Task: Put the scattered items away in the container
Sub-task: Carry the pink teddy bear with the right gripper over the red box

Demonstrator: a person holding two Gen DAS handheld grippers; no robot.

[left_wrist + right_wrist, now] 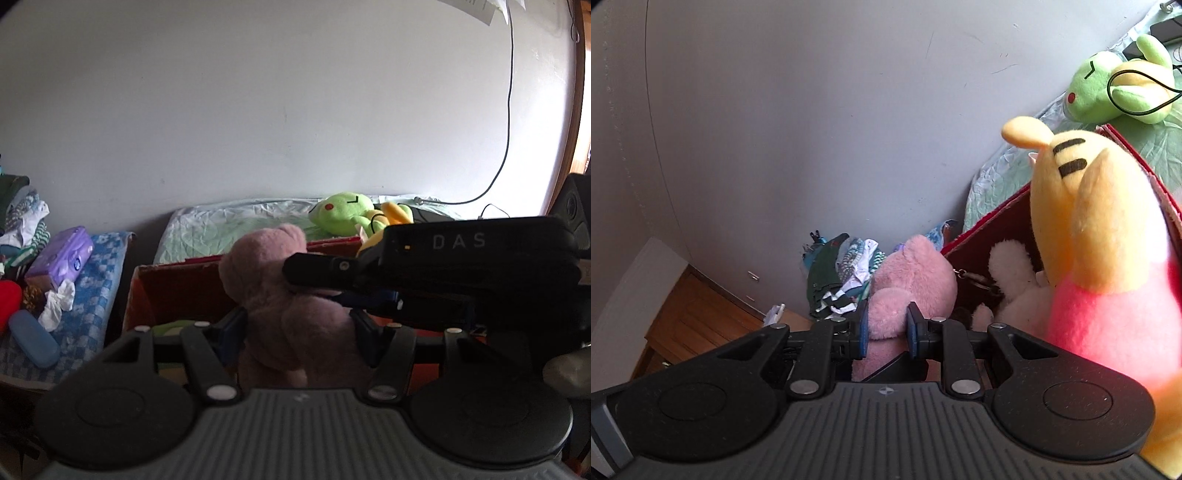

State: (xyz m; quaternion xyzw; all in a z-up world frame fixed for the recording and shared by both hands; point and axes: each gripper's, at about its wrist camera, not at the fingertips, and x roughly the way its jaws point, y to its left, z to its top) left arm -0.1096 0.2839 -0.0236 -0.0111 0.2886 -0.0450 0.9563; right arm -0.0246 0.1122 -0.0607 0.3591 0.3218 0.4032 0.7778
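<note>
My left gripper (297, 332) has its fingers (231, 332) set narrow and pressed into both sides of the pink plush bear (284, 295), which I hold upright at the near edge of the red box (177, 284). In the left wrist view my right gripper (443, 266) reaches across from the right, its black finger lying against the bear's neck.

In the right wrist view my right gripper (886, 326) has its blue-padded fingers (863, 325) pinched close on a fold of the same pink plush bear (912, 280), just outside the left wall of the red box (993, 221).

A yellow plush with a pink body (1108, 258) stands tall inside the box, at its right side, and a cream plush (1015, 273) lies low inside it beside that toy. Behind the box, on the pale green bed sheet (236, 221), rests a green plush (340, 212) with a black cable across it.

Left of the box, a blue checked cloth (96, 295) carries a purple tissue pack (61, 258), crumpled tissues (57, 302), a blue case (35, 343) and a heap of folded clothes (26, 221).
</note>
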